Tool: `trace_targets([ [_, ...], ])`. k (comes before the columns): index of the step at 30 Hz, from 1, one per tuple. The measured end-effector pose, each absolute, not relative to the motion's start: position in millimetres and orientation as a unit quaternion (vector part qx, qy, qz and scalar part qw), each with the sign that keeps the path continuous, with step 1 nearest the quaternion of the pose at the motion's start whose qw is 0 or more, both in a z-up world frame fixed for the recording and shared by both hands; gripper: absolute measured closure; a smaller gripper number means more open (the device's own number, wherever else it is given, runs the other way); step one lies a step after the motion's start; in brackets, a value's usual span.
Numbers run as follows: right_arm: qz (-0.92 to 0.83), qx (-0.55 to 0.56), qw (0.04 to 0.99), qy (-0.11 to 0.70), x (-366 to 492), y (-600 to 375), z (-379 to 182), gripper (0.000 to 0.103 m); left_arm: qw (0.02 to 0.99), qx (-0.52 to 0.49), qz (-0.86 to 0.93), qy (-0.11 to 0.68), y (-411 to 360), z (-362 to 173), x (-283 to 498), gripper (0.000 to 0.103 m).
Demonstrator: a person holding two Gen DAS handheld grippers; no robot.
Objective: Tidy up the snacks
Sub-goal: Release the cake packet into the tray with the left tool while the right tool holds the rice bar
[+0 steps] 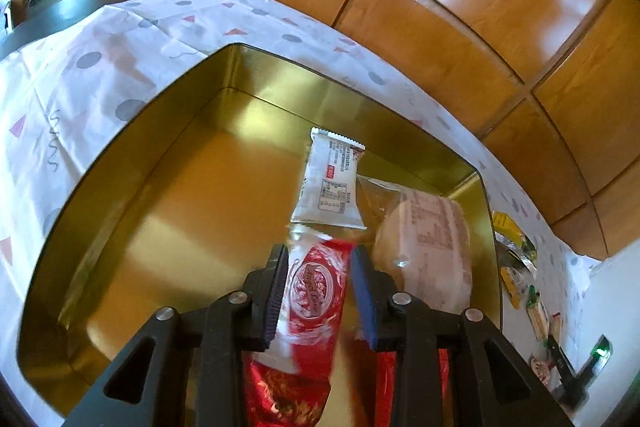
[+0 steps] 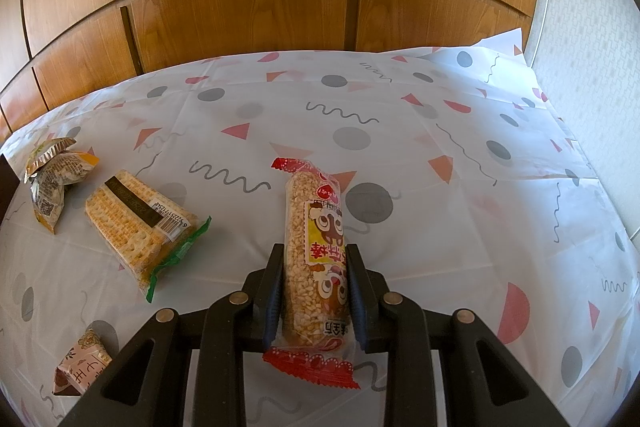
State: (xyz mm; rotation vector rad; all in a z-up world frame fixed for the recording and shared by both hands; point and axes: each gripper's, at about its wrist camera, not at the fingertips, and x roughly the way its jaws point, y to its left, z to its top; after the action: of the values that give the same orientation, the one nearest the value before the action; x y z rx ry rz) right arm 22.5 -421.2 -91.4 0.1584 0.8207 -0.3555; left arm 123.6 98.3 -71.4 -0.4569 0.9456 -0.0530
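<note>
My left gripper [image 1: 320, 255] hangs over an open gold tin [image 1: 160, 131], its pads against a red and white snack packet [image 1: 312, 291] that stands lengthwise between them. In the tin's right part lie a white wrapped bar [image 1: 332, 183] and a pale round bun in clear wrap [image 1: 432, 247]. My right gripper [image 2: 316, 251] is shut on a long puffed-rice bar [image 2: 308, 211] with red crimped ends, held just above the patterned tablecloth [image 2: 400, 115].
On the cloth left of the right gripper lie a cracker pack [image 2: 132, 227], small yellow packets [image 2: 56, 179] and a pink wrapped sweet [image 2: 80, 367]. More snacks [image 1: 516, 255] lie right of the tin. Wooden cabinet doors [image 2: 240, 7] stand behind the table.
</note>
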Motion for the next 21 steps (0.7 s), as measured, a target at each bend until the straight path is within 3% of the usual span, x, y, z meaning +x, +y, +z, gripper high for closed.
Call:
trace_targets([
  [21,-0.173,0.076,0.899,0.396,22,-421,-91,0.074,0.904,-0.080,0.034,0.418,65,-54,74,0.065],
])
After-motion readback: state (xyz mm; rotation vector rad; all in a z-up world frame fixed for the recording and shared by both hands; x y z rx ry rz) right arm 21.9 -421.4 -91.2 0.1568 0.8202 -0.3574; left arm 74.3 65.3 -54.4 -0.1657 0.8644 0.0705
